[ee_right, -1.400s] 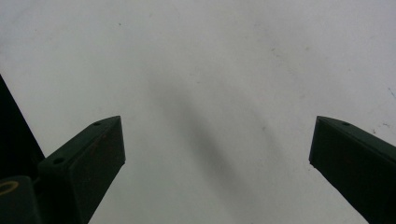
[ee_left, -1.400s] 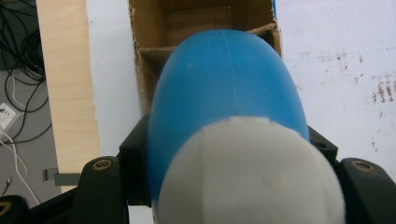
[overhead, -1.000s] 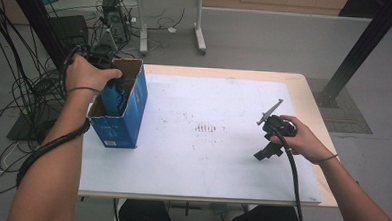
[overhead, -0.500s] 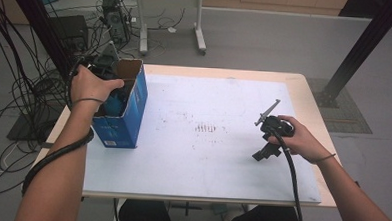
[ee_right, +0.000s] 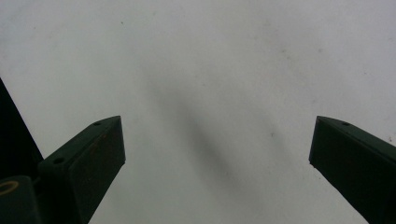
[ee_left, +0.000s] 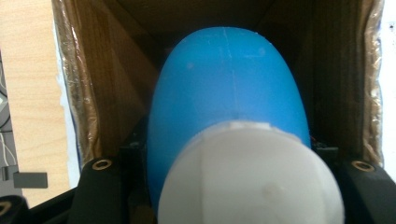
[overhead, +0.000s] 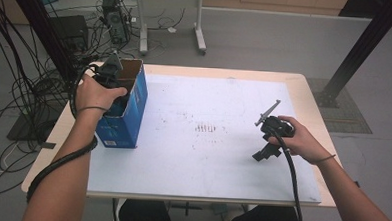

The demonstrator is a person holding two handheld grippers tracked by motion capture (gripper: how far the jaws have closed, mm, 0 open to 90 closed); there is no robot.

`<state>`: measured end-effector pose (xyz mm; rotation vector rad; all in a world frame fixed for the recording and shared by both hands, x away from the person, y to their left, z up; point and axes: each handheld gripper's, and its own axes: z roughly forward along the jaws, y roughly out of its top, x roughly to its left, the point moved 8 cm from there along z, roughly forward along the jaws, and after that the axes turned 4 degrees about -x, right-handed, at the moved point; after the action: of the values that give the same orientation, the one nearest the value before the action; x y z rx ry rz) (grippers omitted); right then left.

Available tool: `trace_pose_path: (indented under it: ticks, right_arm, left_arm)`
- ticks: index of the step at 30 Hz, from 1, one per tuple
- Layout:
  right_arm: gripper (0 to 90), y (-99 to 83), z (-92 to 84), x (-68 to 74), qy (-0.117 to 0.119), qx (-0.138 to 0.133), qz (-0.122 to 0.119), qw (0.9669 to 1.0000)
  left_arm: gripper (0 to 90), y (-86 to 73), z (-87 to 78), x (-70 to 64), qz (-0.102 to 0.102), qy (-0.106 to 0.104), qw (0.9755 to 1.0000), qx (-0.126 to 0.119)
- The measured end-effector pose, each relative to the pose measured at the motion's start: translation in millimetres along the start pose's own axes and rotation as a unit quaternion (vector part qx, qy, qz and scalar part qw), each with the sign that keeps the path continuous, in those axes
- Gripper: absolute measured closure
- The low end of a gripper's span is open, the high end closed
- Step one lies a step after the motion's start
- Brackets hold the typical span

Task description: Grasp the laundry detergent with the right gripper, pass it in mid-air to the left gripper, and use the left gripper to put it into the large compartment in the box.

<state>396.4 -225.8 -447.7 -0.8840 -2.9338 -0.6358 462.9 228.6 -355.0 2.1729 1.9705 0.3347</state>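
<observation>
White table [overhead: 222, 156]: blue box [overhead: 126, 120] label unreadable, L tool [overhead: 110, 76] inside.

We see right gripper [ee_right: 217, 154] looking down on white tabletop [ee_right: 210, 60]. Two black jaws rise from bottom edge, one at left, one at right, standing wide apart. Nothing between them; bare white surface shows in gap. We note soft grey shadow band running slantwise across tabletop, from upper middle down between jaws. Few tiny dark specks scattered on surface. Small screw holes visible on top faces of both jaws. Dark wedge at far left edge; we cannot tell what it is.
</observation>
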Motion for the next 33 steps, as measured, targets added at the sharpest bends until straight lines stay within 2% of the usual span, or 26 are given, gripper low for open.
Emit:
trace_pose_path:
  ticks: [33]
  right_arm:
    - [3.6,-1.0,1.1,-1.2,-0.003,0.000,0.002,1.0000]
  left_arm:
    - [37.8,-0.2,1.2,1.4,-0.005,-0.006,1.0000,0.000]
